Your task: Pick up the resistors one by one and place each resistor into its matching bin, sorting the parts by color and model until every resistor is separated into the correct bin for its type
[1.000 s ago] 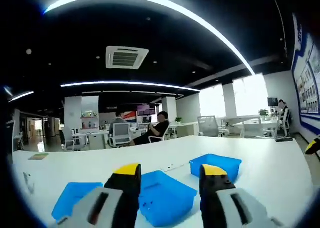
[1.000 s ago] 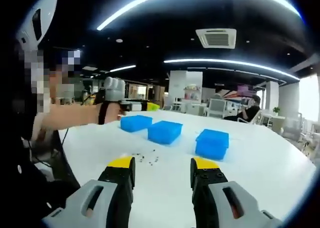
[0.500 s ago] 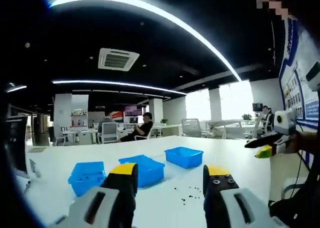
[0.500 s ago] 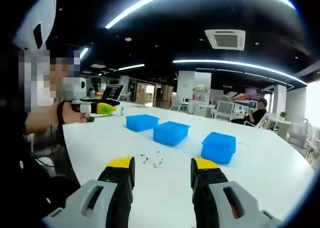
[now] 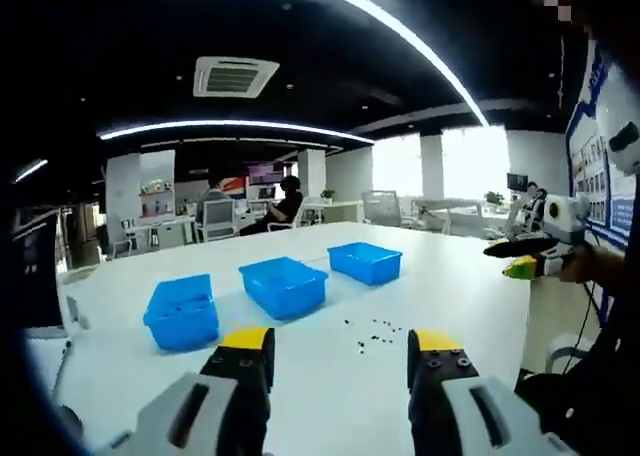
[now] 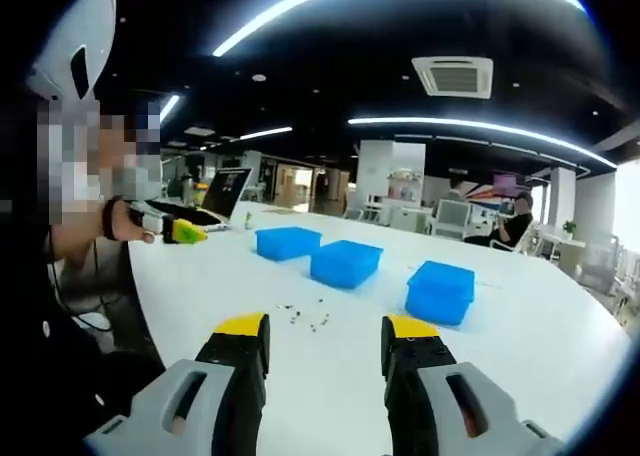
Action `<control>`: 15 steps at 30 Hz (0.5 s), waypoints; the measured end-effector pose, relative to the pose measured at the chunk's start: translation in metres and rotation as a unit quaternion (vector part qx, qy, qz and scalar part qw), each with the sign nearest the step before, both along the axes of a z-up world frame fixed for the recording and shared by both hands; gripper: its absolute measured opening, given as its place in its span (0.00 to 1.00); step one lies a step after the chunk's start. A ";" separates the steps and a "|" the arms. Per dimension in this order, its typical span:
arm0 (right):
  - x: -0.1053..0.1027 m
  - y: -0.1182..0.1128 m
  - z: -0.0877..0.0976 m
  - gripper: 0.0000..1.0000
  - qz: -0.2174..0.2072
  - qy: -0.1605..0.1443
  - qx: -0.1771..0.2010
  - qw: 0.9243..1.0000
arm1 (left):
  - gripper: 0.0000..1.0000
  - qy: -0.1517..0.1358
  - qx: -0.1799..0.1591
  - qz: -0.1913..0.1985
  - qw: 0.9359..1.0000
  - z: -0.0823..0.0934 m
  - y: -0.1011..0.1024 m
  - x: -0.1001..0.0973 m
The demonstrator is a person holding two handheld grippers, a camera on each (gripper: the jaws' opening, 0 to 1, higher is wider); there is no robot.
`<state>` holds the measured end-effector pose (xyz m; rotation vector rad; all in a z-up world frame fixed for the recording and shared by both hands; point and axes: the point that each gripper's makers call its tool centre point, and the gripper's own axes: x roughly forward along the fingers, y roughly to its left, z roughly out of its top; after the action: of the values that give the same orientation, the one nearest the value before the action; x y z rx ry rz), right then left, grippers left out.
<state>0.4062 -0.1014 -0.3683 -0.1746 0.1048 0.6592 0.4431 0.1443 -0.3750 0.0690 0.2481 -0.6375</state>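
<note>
Left claw (image 5: 335,344): jaws wide apart with nothing between the yellow tips, held above the white desk (image 5: 450,291); in the right gripper view it shows at the left edge (image 6: 180,231), in the person's hand, its yellow tip over the desk's near corner.
Right claw (image 6: 322,328): jaws wide apart and empty, raised over the desk; in the left gripper view it shows at the right (image 5: 525,261), held in a hand off the desk's edge.
Resistors (image 5: 372,331): a small scatter of dark specks lying loose on the desk, just ahead of the left claw's tips; in the right gripper view the scatter (image 6: 308,316) lies ahead of the right claw, on the near side of the bins. Colours and markings are too small to tell.
First bin (image 5: 182,313): blue, open-topped, at the left in the left gripper view, with a few dark specks inside.
Middle bin (image 5: 284,285): blue, just beside the first, beyond the scatter.
Third bin (image 5: 365,262): blue, farthest right in the left gripper view, apart from the middle one.
Laptop (image 6: 222,193): open, on the desk's far left in the right gripper view.
Room: office with seated people (image 5: 288,200) at far desks, a ceiling air unit (image 5: 234,75) and curved light strips (image 6: 480,128).
</note>
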 end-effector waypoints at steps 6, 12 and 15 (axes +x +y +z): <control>-0.001 0.002 -0.003 0.46 0.008 0.002 -0.001 1.000 | 0.50 0.048 0.065 -0.052 0.995 -0.016 -0.030 0.021; -0.003 0.004 -0.003 0.46 0.012 0.000 0.002 1.000 | 0.42 0.094 0.110 -0.086 0.986 -0.020 -0.061 0.045; -0.004 0.004 -0.003 0.46 0.011 -0.002 0.003 1.000 | 0.38 0.104 0.129 -0.096 0.981 -0.020 -0.070 0.065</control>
<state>0.4025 -0.0974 -0.3712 -0.1720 0.0969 0.6818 0.5079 0.0740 -0.3947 0.2800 0.5308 -0.8034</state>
